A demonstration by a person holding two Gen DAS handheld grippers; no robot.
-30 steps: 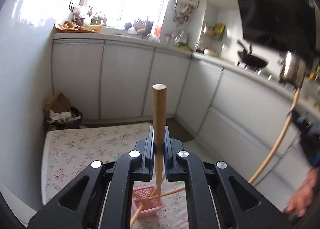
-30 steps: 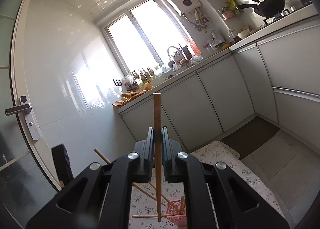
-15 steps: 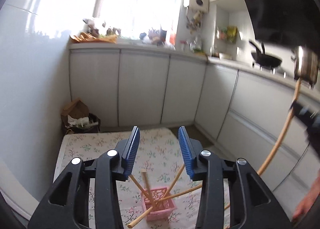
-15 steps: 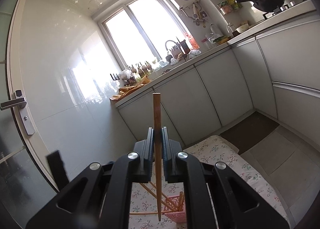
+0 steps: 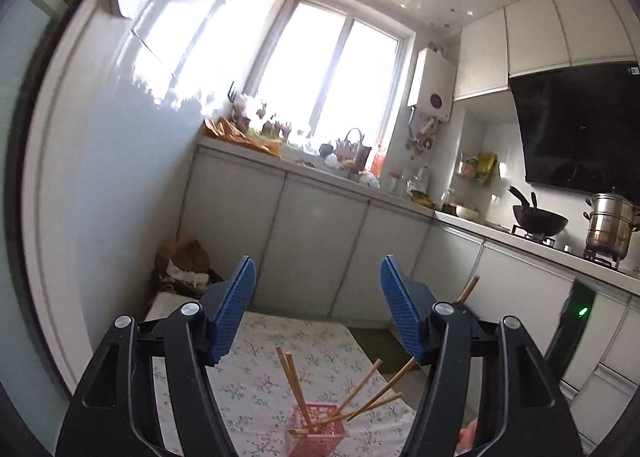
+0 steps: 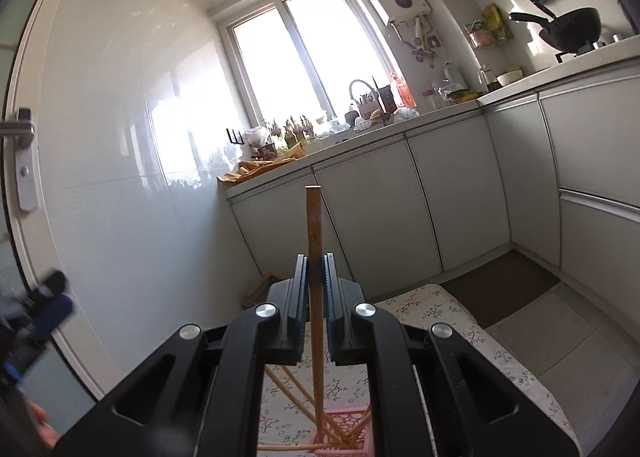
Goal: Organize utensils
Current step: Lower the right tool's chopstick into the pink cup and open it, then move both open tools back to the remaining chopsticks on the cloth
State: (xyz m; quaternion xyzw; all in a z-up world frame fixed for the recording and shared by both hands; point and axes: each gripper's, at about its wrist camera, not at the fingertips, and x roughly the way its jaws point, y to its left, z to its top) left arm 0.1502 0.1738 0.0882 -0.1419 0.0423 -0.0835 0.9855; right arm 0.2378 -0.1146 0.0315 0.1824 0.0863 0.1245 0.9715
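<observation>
Chopstick alignment over the basket is what the coming move turns on: the right gripper (image 6: 316, 281) pinches one long, square-topped wooden chopstick (image 6: 313, 225) between pressed-together pads, its long axis upright, its lower tip hanging just above or already inside the small pink plastic lattice basket (image 6: 346, 431); which of the two cannot be told. The basket stands on a floral-printed cloth (image 6: 452, 321) below and ahead of the fingers, so the stick probably needs only a short drop. Several other wooden chopsticks (image 5: 294, 381) already lean out of that basket at wide angles, some splayed towards the right gripper's side, and these look like the likeliest things to snag. The left gripper (image 5: 316, 307) has its blue-padded jaws spreading apart with nothing between them, higher up and farther from the basket, so the right hand is nearer. White cabinet fronts (image 6: 372, 213) stand well apart behind, leaving open room.
</observation>
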